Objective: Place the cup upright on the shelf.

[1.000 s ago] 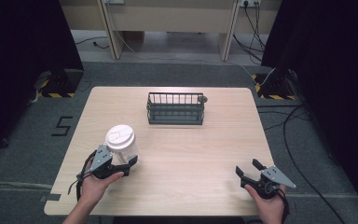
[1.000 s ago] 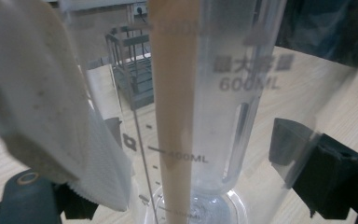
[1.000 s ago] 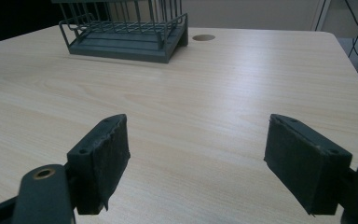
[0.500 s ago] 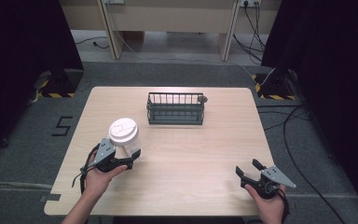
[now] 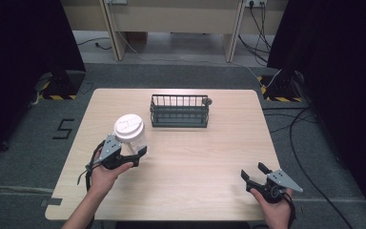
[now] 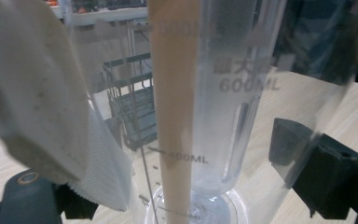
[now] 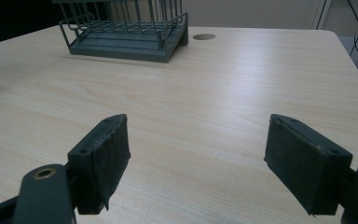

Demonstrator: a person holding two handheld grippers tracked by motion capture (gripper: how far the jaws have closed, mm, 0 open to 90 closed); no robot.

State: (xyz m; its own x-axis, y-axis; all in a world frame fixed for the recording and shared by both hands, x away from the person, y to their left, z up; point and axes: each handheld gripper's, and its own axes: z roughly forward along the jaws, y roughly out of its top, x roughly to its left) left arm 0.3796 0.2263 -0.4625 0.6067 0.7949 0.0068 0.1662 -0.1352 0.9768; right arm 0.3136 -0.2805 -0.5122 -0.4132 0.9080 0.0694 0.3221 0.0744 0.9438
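A clear plastic measuring cup (image 5: pixel 129 130) with a white lid is held just above the table's left half, with my left gripper (image 5: pixel 133 151) shut on its lower part. In the left gripper view the cup (image 6: pixel 223 107) stands between both jaws, printed with 600ML and 400ML marks, and a white paper sheet (image 6: pixel 51 116) shows at its left side. A dark wire basket (image 5: pixel 179 110) stands at the table's back middle, apart from the cup. My right gripper (image 5: pixel 256 172) rests open near the front right edge, and nothing lies between its jaws (image 7: pixel 209 163).
The light wood table (image 5: pixel 209 157) has a round cable hole (image 7: pixel 204 36) just right of the basket (image 7: pixel 126 32). Cables and black curtains lie on the floor beyond the table's right side.
My left gripper has carried the cup a little to the right and farther from the front edge, toward the basket. The right gripper has stayed where it was.
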